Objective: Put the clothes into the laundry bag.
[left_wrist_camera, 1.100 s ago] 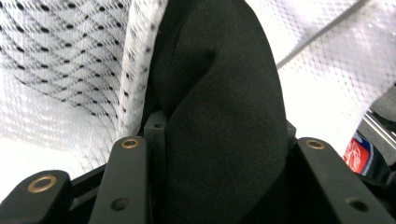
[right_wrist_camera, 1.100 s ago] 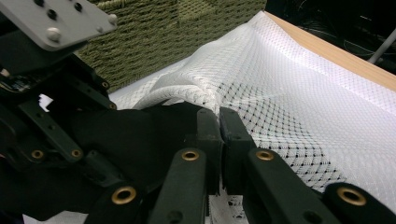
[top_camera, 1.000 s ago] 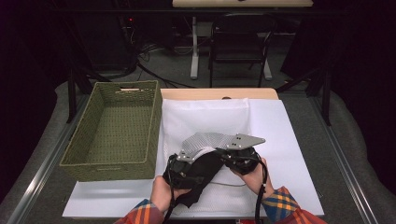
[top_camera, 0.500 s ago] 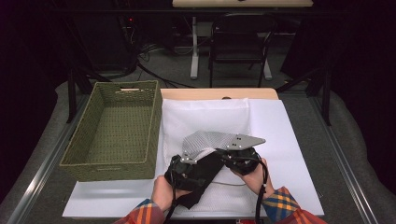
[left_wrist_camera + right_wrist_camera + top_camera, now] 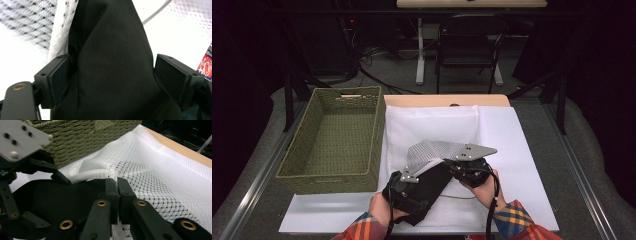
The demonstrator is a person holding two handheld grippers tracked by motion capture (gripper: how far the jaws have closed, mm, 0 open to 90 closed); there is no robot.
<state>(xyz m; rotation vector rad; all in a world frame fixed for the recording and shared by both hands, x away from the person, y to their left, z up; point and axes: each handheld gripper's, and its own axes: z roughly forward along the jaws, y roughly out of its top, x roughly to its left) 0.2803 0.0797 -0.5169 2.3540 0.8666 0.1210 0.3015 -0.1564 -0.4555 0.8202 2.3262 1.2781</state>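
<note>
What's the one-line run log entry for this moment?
left gripper: jaws just opening around black cloth | right gripper: shut on mesh bag

Basket left of mesh bag

Left gripper jaws: just been opening, now standing wide, black cloth between the pads but no longer squeezed.
Left gripper place: shifted slightly lower on the white mesh bag in the high view.
Black cloth: lying a little lower beside it.
</note>
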